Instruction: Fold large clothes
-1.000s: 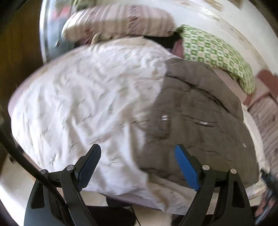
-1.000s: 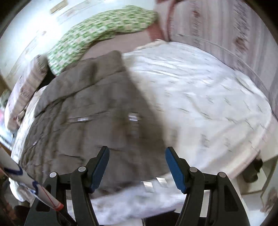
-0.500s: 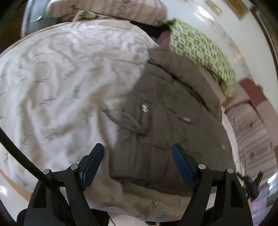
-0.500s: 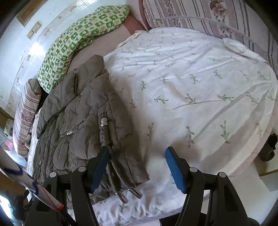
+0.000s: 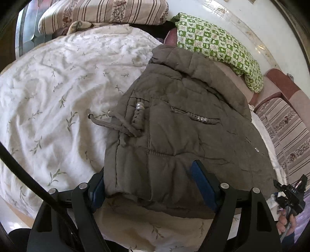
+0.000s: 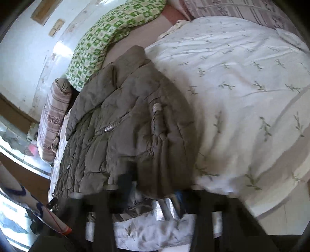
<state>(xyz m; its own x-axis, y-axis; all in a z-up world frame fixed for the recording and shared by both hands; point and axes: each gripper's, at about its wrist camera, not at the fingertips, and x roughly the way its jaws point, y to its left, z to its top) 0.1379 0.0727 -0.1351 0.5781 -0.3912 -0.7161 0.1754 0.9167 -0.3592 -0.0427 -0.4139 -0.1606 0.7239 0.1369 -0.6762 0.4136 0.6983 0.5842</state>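
A brown-grey quilted jacket (image 5: 184,126) lies folded lengthwise on a white leaf-print bedsheet (image 5: 48,97), collar away from me. Its drawstring (image 5: 116,124) trails onto the sheet. My left gripper (image 5: 150,186) straddles the jacket's near corner. Its jaws are closing with the hem between the blue pads, and the right pad rests over the fabric. In the blurred right wrist view the jacket (image 6: 126,126) runs up to my right gripper (image 6: 153,188). Its jaws are closing too, the fingers stand close together, and the bunched hem is pinched between them.
A green checked pillow (image 5: 217,44) and a striped pillow (image 5: 106,11) lie at the head of the bed by the white wall. A hand (image 5: 284,223) shows at the right edge. A white pole with blue marks (image 6: 19,201) stands at the lower left.
Both grippers came down and in toward the jacket's near hem. The right jaws narrowed sharply onto the hem. The left jaws narrowed around the corner.
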